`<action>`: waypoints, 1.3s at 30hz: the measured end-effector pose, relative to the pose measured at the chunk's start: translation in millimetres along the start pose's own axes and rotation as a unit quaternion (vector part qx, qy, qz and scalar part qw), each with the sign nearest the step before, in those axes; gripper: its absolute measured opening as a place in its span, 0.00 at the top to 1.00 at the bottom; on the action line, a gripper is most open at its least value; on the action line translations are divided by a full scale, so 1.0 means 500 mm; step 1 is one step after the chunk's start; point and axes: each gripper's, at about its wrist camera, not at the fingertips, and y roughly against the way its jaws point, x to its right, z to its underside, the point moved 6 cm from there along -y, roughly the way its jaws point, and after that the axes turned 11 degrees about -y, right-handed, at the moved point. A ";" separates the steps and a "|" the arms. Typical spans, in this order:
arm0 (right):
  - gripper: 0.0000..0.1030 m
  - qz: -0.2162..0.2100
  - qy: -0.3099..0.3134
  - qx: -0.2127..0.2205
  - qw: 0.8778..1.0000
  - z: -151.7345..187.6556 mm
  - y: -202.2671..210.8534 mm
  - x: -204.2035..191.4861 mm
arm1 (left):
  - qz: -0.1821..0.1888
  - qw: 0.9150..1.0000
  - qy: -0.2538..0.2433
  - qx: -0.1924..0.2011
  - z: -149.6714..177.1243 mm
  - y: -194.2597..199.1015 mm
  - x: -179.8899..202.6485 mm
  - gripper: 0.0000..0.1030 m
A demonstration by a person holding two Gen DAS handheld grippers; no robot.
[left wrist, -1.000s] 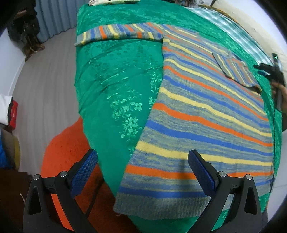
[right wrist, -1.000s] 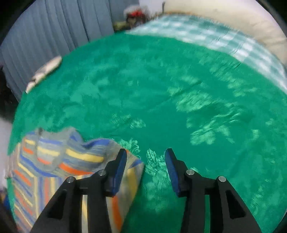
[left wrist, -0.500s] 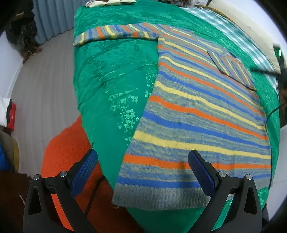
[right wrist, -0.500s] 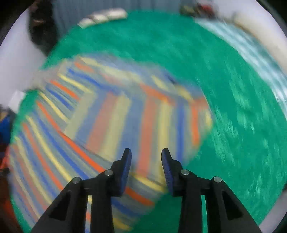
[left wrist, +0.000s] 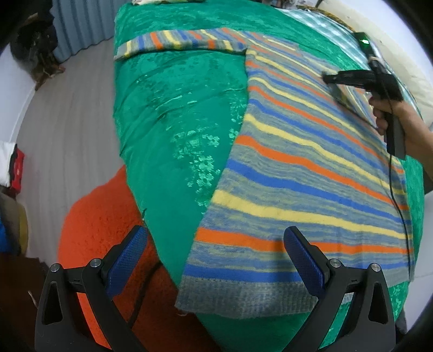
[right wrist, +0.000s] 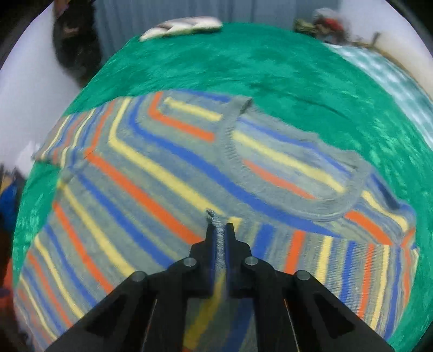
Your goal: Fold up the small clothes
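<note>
A striped knit sweater [left wrist: 311,168] in grey, blue, orange and yellow lies flat on a green bedspread [left wrist: 176,113], its left sleeve [left wrist: 178,40] stretched out sideways at the far end. My left gripper [left wrist: 213,260] is open and empty, hovering near the hem's left corner. My right gripper [right wrist: 219,238] is shut on the grey cuff of the right sleeve [right wrist: 218,230], holding it above the chest just below the neckline [right wrist: 284,168]. The right gripper also shows in the left wrist view [left wrist: 338,80] over the sweater's far right side.
An orange rug [left wrist: 102,216] lies on the grey floor [left wrist: 67,121] beside the bed. A white folded item [right wrist: 184,24] sits at the bed's far edge. A checkered cloth [right wrist: 392,78] covers the bed's right part. Clutter lies at the left floor edge.
My right gripper has closed on the right sleeve's cuff and carried it inward over the sweater's chest. My left gripper has stayed open near the hem.
</note>
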 end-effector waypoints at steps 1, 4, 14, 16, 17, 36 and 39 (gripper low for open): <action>0.95 -0.011 -0.024 0.022 0.999 -0.010 0.020 0.013 | -0.001 1.000 0.003 0.002 0.000 0.001 -0.004 0.02; 0.90 -0.049 -0.076 0.080 0.993 -0.037 0.062 0.048 | 0.000 1.000 0.006 -0.005 0.002 -0.008 -0.005 0.02; 0.35 -0.171 -0.192 -0.008 0.966 0.066 0.163 0.215 | -0.002 1.000 -0.012 0.012 -0.003 0.004 0.013 0.02; 0.37 -0.129 -0.198 -0.065 0.970 0.138 0.156 0.272 | 0.001 1.000 -0.024 0.003 -0.003 -0.005 0.028 0.02; 0.62 -0.088 -0.197 -0.098 0.971 0.184 0.148 0.308 | 0.002 1.000 -0.029 -0.001 -0.001 -0.006 0.032 0.02; 0.54 -0.001 -0.121 0.001 0.993 0.509 0.366 0.084 | 0.219 0.967 -0.115 0.067 -0.427 -0.085 0.254 0.03; 0.53 0.012 -0.135 0.000 0.991 0.536 0.342 0.077 | 0.197 0.969 -0.143 0.048 -0.476 -0.170 0.299 0.19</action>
